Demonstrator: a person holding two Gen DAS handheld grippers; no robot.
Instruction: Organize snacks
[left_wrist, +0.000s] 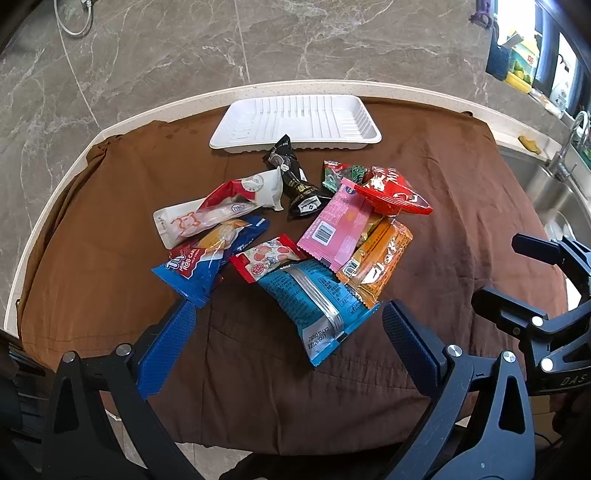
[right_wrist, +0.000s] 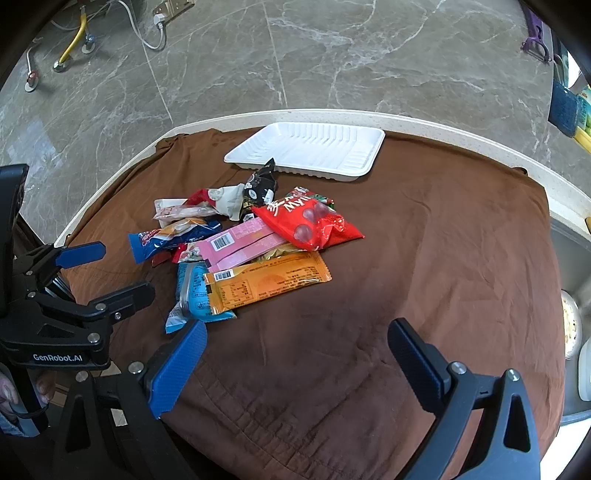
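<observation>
Several snack packets lie in a loose pile on a brown cloth (left_wrist: 110, 229). A white ribbed tray (left_wrist: 295, 123) sits empty at the far edge, also in the right wrist view (right_wrist: 314, 151). Nearest my left gripper (left_wrist: 288, 314) is a light blue packet (left_wrist: 314, 299), with an orange packet (left_wrist: 376, 258), a pink packet (left_wrist: 332, 225), a red bag (left_wrist: 391, 192) and a dark blue roll-cake packet (left_wrist: 207, 258) around it. My left gripper is open and empty, just short of the pile. My right gripper (right_wrist: 295, 332) is open and empty, near the orange packet (right_wrist: 266, 280) and red bag (right_wrist: 310, 221).
The cloth covers a white round-edged counter (right_wrist: 461, 133) above a marble floor. A sink with a tap (left_wrist: 569, 147) lies to the right. The right gripper shows at the right of the left wrist view (left_wrist: 532, 280); the left gripper shows at the left of the right wrist view (right_wrist: 99, 273).
</observation>
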